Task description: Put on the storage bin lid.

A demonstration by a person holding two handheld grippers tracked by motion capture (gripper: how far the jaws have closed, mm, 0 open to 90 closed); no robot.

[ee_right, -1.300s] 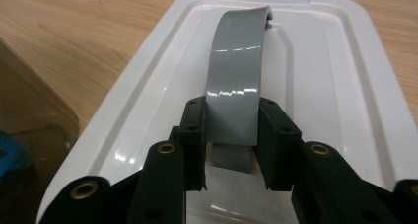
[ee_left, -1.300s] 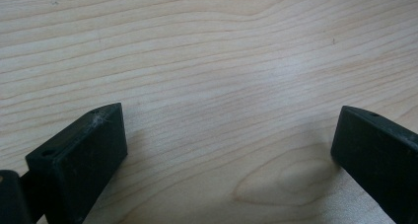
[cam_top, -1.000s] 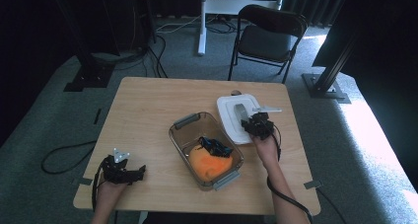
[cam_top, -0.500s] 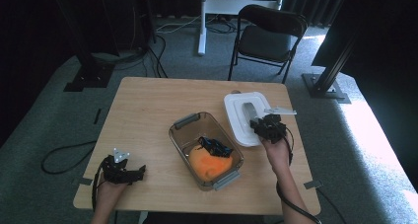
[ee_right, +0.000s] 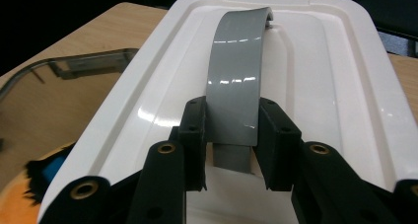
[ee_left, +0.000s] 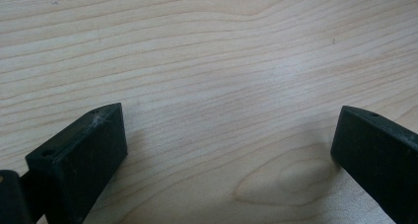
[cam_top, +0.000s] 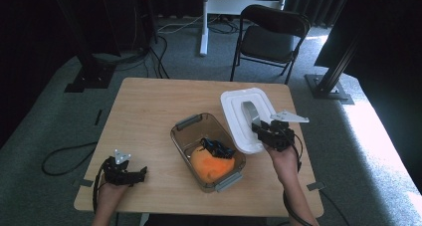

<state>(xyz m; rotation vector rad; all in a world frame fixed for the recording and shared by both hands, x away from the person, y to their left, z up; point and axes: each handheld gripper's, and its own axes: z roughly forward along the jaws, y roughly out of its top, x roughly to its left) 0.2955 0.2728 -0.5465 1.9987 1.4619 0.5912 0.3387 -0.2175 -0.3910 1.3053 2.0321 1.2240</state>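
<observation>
No writing or brand can be read on anything. The right gripper (cam_top: 266,132) has its fingers (ee_right: 194,135) closed on the grey handle (ee_right: 236,91) of the white lid (cam_top: 239,117), which hangs tilted just right of the box (cam_top: 185,134), overlapping its right rim. The box holds an orange cloth (cam_top: 211,167) and a dark item (cam_top: 217,148). The left gripper (cam_top: 142,172) rests at the tabletop's (cam_top: 149,106) near left corner, fingers (ee_left: 81,155) wide apart over bare wood. The tabletop's far half and left side lie open.
</observation>
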